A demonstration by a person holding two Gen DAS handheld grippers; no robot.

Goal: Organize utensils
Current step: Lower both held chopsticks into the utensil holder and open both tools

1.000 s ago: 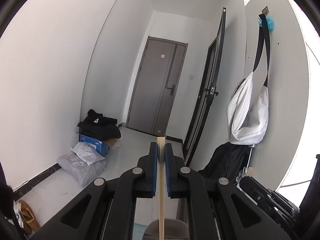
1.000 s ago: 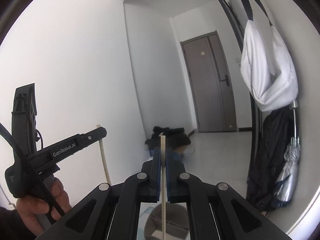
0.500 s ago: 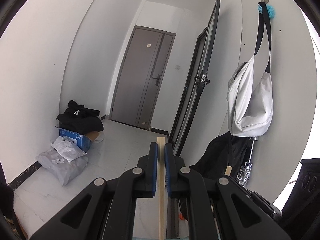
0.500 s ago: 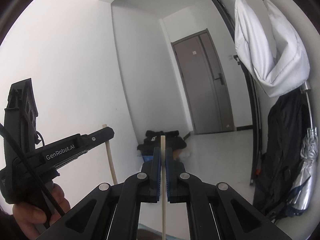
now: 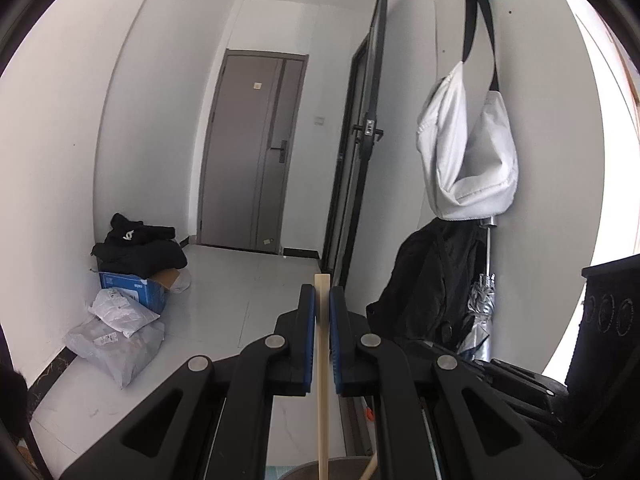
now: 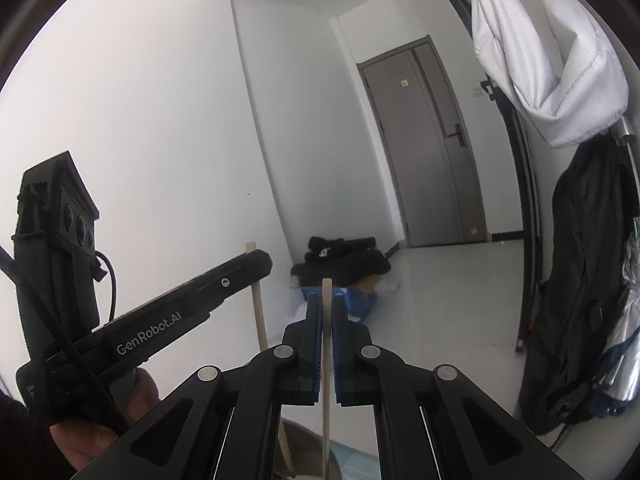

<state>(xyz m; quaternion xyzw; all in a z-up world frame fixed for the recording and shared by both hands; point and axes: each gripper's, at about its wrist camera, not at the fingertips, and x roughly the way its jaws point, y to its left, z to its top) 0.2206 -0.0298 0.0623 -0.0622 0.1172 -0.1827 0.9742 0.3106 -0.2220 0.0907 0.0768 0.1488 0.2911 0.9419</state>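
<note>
Your left claw (image 5: 322,300) is clenched on a chopstick (image 5: 322,380), upright; your right claw (image 6: 327,308) pinches another stick (image 6: 327,360), both above a grey pot (image 6: 304,448).

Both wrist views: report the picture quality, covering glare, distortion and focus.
Left wrist view: blown-out white glare along the right edge by the window; fisheye bends the open black door; the stick in the left tool is sharp. Right wrist view: the left wall is washed out bright; the hanging white bag is stretched at the rim; the right tool and its stick are sharp.
</note>
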